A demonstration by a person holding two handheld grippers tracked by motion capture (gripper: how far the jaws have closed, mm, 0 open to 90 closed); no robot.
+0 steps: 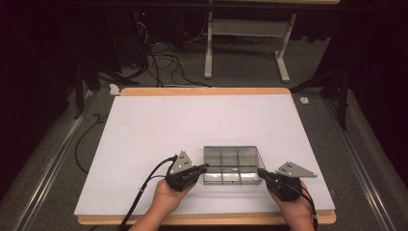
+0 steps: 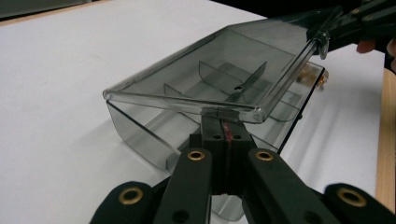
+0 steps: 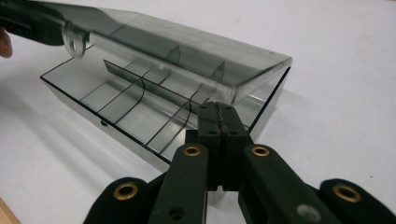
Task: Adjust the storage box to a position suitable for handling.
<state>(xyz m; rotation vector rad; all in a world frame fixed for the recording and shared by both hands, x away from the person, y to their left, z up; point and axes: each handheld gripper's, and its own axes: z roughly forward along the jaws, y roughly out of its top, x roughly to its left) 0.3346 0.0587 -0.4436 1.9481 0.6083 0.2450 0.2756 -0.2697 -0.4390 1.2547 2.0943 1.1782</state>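
A smoky clear plastic box [image 1: 233, 165] with 6 compartments sits on the white worktop [image 1: 159, 125] near the front edge, about midway between the front corners. Its hinged lid [image 2: 205, 77] stands partly raised. The left claw [image 1: 201, 169] is pinched tight at the lid's left end, and the right claw [image 1: 262, 173] is likewise clamped at the right end; both grip the thin front lip. The box looks light, stiff and slick, and probably brittle at the hinge. The lid's end corners are the sensible holds, and lifting evenly should avoid twisting it.
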